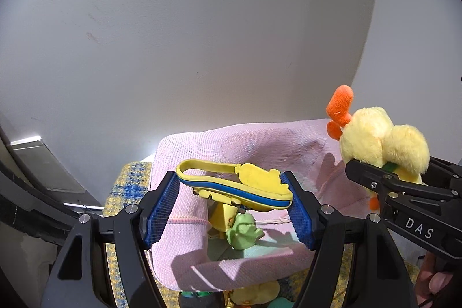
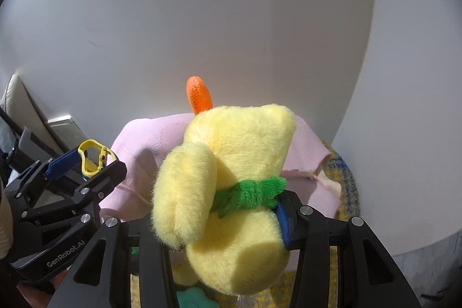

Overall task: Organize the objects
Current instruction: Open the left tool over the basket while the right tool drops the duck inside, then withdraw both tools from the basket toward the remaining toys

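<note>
My left gripper (image 1: 232,199) is shut on a yellow toy with a blue stripe and a loop strap (image 1: 239,185), held level over the open pink fabric bin (image 1: 184,247). A small green toy (image 1: 244,230) and a yellow block lie inside the bin. My right gripper (image 2: 225,224) is shut on a yellow plush duck (image 2: 231,172) with orange feet and a green collar, held above the bin's right side. The duck also shows in the left wrist view (image 1: 381,140). The left gripper with its yellow toy (image 2: 92,159) shows at the left of the right wrist view.
The bin stands on a yellow and blue woven mat (image 1: 127,189) close to a white wall (image 1: 202,33). More yellow and green plush pieces (image 1: 257,293) lie in front of the bin. A grey metal surface (image 1: 43,163) is at the left.
</note>
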Demonstrator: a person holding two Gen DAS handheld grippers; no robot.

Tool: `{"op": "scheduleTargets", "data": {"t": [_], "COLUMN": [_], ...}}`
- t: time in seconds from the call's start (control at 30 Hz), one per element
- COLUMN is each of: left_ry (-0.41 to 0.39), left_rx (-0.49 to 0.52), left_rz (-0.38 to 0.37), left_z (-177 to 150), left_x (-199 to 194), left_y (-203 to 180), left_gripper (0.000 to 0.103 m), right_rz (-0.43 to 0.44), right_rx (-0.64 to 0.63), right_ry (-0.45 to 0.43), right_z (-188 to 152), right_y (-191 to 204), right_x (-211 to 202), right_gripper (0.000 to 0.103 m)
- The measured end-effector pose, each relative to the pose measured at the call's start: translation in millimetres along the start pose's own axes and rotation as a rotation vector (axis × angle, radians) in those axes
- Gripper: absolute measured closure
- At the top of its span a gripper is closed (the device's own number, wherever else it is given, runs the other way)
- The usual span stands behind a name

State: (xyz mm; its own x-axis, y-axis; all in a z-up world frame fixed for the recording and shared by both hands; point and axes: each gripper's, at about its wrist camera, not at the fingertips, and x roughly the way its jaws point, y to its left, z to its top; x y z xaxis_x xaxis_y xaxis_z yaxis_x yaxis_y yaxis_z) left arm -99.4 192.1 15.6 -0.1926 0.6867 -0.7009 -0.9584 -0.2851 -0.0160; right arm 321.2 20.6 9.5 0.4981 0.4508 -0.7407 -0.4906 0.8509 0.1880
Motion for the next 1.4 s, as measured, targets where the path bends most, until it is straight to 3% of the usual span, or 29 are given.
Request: {"op": "scheduleTargets", "data": {"t": [0.1,0.23,0.3,0.5,0.87,1.4], "left_ry": [0.009,0.0,0.004,-0.001,-0.042,-0.016], "left_rx": [-0.006,-0.026,-0.031,-0.046,-0.036,-0.052], "left_rz": [0.001,0.019,0.019,0.031,0.058,0.064], "left_z": [1.0,1.9,2.1,2.9,-7.0,-61.2], "left_x": [2.2,-1.4,-3.6,-12.2,-42.2,-67.4], "left_y": [2.7,9.6,12.9,16.6,25.7,29.7], "left_gripper": [0.028,0.012,0.012,0.003,0.0,0.0], "right_rz": [-0.006,-0.031,-0.041,-0.047,-0.047,-0.046], "right_rx": [-0.005,-0.02,-0.028,-0.012,0.01,0.01], "right_ry": [-0.002,-0.037,-0.049,-0.057,-0.057,-0.043], "right_z": [3.6,6.5,7.2,6.7,-20.1,-73.4], "right_y": [-0.8,-0.3,-0.1,-2.0,1.1,12.6], "right_x": [4.5,0.0,-3.1,-11.1,-40.8,-62.3], "right_gripper": [0.052,0.027,0.025,0.024,0.024,0.022]}}
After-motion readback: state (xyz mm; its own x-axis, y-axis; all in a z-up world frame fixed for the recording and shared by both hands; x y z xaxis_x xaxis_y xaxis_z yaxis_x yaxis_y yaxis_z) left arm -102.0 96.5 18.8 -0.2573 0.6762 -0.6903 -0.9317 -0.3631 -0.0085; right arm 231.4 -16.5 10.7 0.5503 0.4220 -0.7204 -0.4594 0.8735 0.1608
